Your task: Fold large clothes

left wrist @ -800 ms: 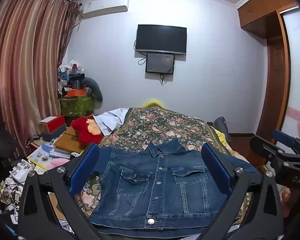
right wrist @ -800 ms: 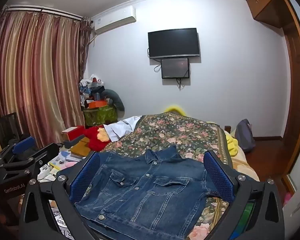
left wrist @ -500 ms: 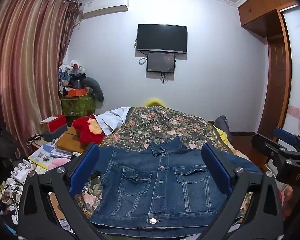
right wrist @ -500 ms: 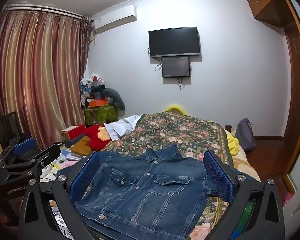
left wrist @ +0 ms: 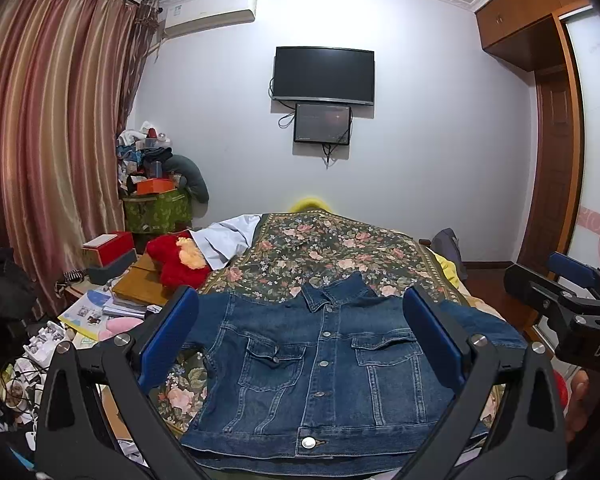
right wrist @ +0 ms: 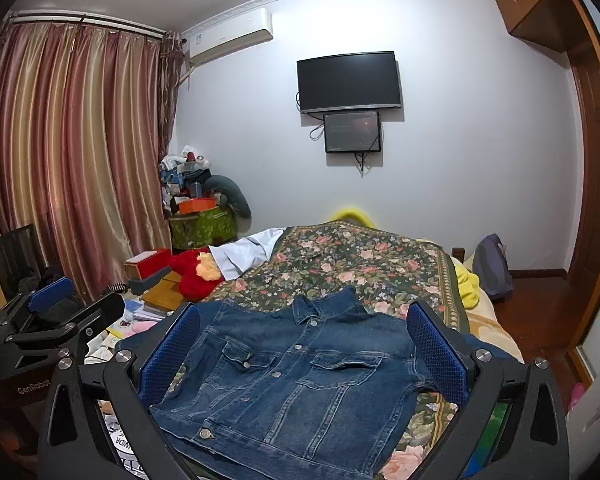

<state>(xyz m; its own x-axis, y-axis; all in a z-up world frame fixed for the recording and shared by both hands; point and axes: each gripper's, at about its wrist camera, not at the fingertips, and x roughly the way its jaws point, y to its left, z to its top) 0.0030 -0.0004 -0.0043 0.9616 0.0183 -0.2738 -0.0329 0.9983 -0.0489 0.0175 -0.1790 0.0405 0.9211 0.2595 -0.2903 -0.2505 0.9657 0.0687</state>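
Observation:
A blue denim jacket (left wrist: 320,364) lies flat and buttoned on the near end of the floral bedspread (left wrist: 332,248), collar pointing away from me; its sleeves trail off both sides. My left gripper (left wrist: 300,344) hovers over the jacket's hem end, jaws wide open, nothing between the blue pads. In the right wrist view the same jacket (right wrist: 296,380) lies slightly askew, and my right gripper (right wrist: 304,352) is also open and empty above it. The right gripper (left wrist: 568,308) shows at the right edge of the left wrist view; the left gripper (right wrist: 48,320) shows at the left of the right wrist view.
A white cloth (left wrist: 228,236) and red plush toy (left wrist: 180,260) sit at the bed's far left. A cluttered low table with books and boxes (left wrist: 112,280) stands left of the bed. A backpack (right wrist: 492,268) rests by the far right corner, near the wooden wardrobe (left wrist: 556,160).
Both views have shifted only slightly; the jacket lies as before and both grippers stay open above it.

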